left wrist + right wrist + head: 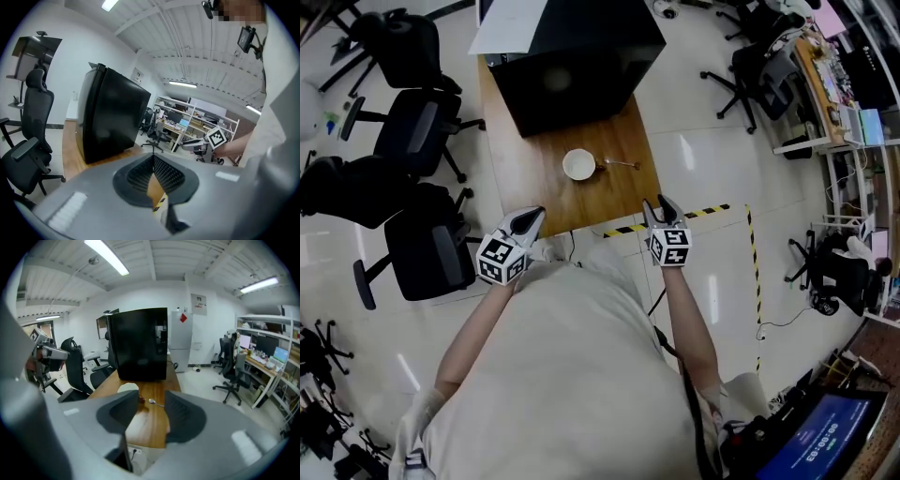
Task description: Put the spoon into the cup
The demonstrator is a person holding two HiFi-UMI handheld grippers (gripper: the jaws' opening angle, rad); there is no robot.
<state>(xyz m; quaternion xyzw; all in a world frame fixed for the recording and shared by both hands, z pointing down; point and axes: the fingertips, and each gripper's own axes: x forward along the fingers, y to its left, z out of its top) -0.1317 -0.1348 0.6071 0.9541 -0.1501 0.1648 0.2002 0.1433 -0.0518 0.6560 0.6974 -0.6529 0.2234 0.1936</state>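
Observation:
A white cup (578, 164) stands on the wooden table (534, 178), and a metal spoon (622, 164) lies just to its right. Both grippers hover over the table's near edge, well short of them. My left gripper (529, 221) has its tips together and holds nothing; its pads (164, 171) meet at the tip. My right gripper (660, 205) is open and empty. In the right gripper view the spoon (156, 402) shows in the gap of the right gripper (151, 397), and the cup (127, 387) is partly hidden behind the left finger.
A large black box (572, 56) fills the far half of the table, behind the cup. Several black office chairs (417, 131) crowd the left side. Yellow-black tape (675, 217) marks the floor by the table's near right corner. Desks and shelves (834, 84) stand far right.

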